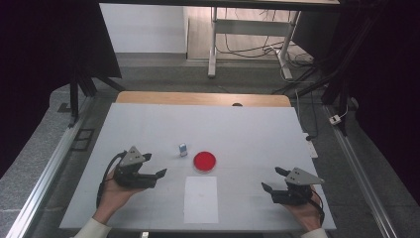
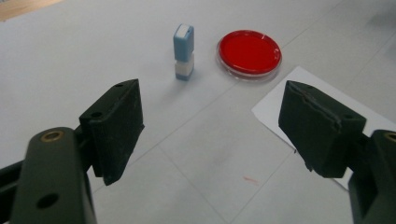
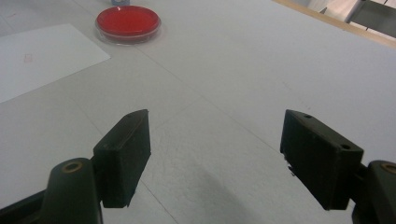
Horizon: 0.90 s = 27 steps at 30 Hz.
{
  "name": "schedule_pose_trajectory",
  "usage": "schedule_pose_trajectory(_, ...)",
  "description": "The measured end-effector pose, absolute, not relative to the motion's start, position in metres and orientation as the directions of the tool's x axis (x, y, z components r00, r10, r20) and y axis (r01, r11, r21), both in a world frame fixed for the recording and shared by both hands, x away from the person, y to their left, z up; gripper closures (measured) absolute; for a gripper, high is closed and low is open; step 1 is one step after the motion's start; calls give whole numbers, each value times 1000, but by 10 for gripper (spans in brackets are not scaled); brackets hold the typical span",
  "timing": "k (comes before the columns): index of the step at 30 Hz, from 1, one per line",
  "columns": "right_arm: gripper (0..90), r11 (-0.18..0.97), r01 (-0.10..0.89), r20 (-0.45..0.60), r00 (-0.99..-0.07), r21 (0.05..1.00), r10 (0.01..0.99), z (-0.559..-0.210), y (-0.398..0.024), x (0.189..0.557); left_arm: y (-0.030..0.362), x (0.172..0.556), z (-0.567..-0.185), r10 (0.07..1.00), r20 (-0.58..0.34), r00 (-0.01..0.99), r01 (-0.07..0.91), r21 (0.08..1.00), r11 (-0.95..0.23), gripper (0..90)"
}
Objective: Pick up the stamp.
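A small blue and white stamp [image 1: 183, 149] [image 2: 184, 52] stands upright near the table's middle. Just right of it lies a round red dish [image 1: 204, 161] [image 2: 249, 52] [image 3: 128, 22]. A white sheet of paper [image 1: 201, 199] [image 2: 303, 100] [image 3: 37, 56] lies in front of the dish. My left gripper [image 1: 154, 165] [image 2: 210, 130] is open at the front left, jaws wide, pointing toward the stamp and dish, nothing between them. My right gripper [image 1: 273, 179] [image 3: 215, 149] is open at the front right over bare table, jaws wide apart and empty.
The white table top [image 1: 148, 124] has a wooden strip [image 1: 203, 98] along its far edge. Metal rails [image 1: 44, 168] run along both sides. A desk frame [image 1: 247, 34] and cables lie on the floor beyond.
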State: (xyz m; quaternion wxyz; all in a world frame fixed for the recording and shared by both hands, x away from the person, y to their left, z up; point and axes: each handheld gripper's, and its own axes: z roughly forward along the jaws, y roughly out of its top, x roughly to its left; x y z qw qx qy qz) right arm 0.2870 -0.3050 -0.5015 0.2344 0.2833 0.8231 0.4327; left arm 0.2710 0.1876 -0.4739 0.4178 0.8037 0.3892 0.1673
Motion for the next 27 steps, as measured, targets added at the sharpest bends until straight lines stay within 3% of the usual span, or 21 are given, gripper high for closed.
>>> schedule_pose_trajectory(27,240,475,275,-140,-730,836,669,-504,-304,288,157,323,-467,732,-20,681,482,764,-428,264)
